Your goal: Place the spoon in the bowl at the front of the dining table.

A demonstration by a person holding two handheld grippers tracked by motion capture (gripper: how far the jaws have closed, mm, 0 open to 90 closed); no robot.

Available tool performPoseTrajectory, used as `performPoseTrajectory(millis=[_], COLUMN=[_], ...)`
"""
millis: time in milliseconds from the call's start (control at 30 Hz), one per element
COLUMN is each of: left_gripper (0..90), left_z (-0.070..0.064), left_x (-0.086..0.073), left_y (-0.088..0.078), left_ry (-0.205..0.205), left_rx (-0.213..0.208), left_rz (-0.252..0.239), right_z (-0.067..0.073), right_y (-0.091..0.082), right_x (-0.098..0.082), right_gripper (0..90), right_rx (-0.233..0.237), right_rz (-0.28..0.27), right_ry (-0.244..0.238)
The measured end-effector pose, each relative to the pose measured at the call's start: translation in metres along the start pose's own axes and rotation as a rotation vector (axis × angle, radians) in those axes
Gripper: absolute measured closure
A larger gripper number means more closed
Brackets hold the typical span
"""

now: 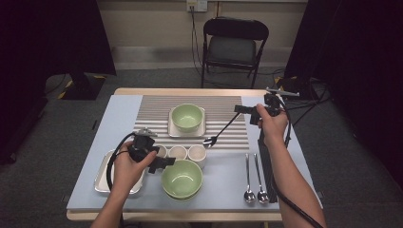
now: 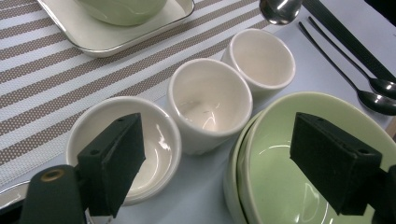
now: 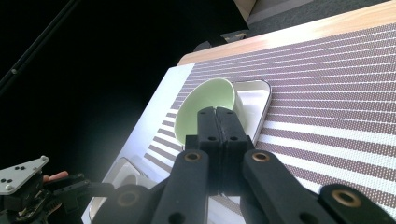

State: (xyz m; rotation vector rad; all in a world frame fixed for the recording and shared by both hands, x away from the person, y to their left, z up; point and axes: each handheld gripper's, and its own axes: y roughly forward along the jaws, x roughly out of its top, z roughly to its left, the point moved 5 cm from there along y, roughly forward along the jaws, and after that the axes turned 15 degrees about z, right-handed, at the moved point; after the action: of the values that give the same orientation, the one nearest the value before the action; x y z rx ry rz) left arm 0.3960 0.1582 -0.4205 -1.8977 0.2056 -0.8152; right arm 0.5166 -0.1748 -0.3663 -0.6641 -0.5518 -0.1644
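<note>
Right gripper (image 1: 243,110) sits over the striped mat (image 1: 228,107) near the table's far right corner, jaws pressed together on the handle of a black spoon (image 1: 219,132); the spoon slants down, its bowl near the mat's near edge. Left gripper (image 1: 164,162), jaws wide apart and holding nothing, hovers near the table's near left corner above three white cups (image 2: 208,100) and the stacked green bowls (image 2: 289,158).

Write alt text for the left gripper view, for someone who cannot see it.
Two open black jaws frame three white cups in a row beside stacked green bowls on a pale blue table. Behind lie a striped mat, a tray and two spoons.
</note>
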Motion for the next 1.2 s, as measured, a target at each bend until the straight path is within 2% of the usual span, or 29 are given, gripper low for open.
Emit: performPoseTrajectory(millis=[500, 867, 1200], left_gripper=[17.5, 17.4, 17.4], left_z=[0.013, 0.016, 0.015], left_x=[-0.013, -0.018, -0.021], left_y=[-0.004, -0.006, -0.003], left_ry=[-0.006, -0.002, 0.009], left_rx=[0.006, 0.004, -0.007], left_rz=[-0.010, -0.012, 0.008], right_z=[0.004, 0.003, -0.002], right_y=[0.007, 0.013, 0.018], right_x=[0.007, 0.012, 0.015], right_gripper=[90.0, 90.0, 90.0], right_rx=[0.006, 0.002, 0.003], right_rz=[-0.006, -0.015, -0.027], right_ry=[-0.001, 0.005, 0.016])
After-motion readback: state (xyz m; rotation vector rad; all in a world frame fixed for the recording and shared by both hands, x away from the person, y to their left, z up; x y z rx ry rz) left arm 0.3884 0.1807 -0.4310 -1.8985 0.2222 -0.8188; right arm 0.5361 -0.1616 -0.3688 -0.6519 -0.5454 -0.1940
